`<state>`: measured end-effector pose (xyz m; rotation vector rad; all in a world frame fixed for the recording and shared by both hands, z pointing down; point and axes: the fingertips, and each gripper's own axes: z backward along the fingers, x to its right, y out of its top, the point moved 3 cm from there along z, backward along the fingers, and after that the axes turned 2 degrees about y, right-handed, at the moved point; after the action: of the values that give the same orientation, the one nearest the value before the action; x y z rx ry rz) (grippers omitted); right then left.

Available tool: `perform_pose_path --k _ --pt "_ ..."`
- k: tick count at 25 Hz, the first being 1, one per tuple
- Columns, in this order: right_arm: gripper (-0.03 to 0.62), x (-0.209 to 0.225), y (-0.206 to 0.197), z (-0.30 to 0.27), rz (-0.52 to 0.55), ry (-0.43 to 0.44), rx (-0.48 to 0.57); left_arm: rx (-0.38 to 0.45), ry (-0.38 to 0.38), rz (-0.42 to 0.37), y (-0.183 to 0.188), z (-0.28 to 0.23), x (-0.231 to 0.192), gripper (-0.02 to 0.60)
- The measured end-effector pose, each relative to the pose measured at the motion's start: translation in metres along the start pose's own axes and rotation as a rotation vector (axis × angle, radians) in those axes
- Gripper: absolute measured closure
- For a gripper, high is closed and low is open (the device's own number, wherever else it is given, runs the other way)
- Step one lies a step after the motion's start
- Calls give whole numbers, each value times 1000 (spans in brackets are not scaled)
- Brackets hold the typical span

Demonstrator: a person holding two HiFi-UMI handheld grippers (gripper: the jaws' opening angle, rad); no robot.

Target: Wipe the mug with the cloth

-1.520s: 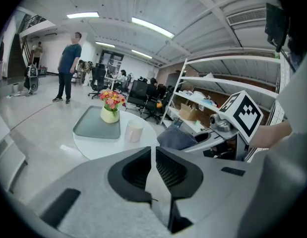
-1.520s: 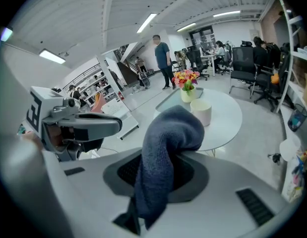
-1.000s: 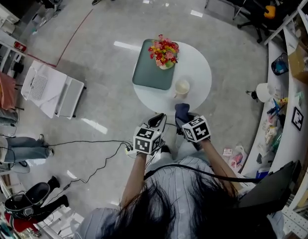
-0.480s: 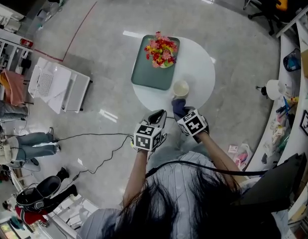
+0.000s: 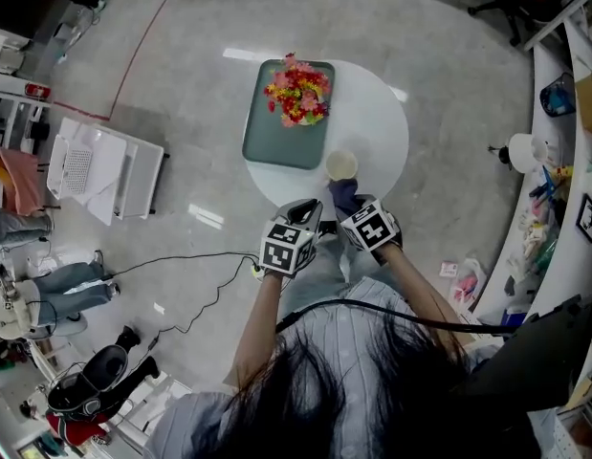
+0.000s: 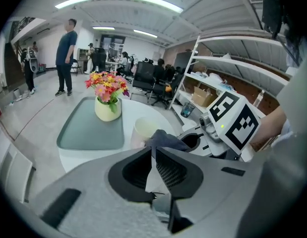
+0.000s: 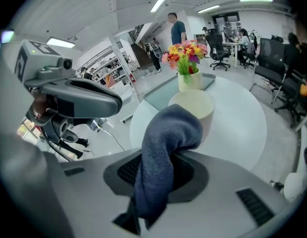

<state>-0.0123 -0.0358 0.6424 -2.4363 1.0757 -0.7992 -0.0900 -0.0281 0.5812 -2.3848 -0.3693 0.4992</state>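
Observation:
A cream mug stands near the front edge of the round white table. It also shows as the mug just beyond the cloth and the mug ahead of my left jaws. My right gripper is shut on a dark blue cloth. The cloth bulges up between the jaws, and its top lies close against the mug's near side. My left gripper hovers at the table's edge left of the cloth, jaws together on nothing, as the left gripper shows.
A green tray lies on the table's left half, with a vase of flowers at its far end. Black cables trail over the floor at left. Shelves and a counter run along the right. A person stands farther back.
Both grippers have moved forward to the table's edge. The cloth in my right gripper has come closer to the mug.

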Motion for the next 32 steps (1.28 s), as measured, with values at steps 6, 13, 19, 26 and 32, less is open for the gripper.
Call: perform_pose_path --k 6,13,19,26,32 --pt "493 9 -7 4 -42 -31 10 -74 -24 -30 -7 -25 -4 549" --pt "493 23 -13 14 -76 -72 15 -170 -11 -113 -9 -48 -13 549" --pt "493 36 -19 20 -93 -108 8 -239 -22 -202 -11 -75 -14 546" --pt "493 41 -20 26 -103 -128 7 -277 -35 -261 -10 -87 -16 545" --pt "493 49 -20 30 -103 -148 7 -313 -68 -481 -5 -92 -27 545"
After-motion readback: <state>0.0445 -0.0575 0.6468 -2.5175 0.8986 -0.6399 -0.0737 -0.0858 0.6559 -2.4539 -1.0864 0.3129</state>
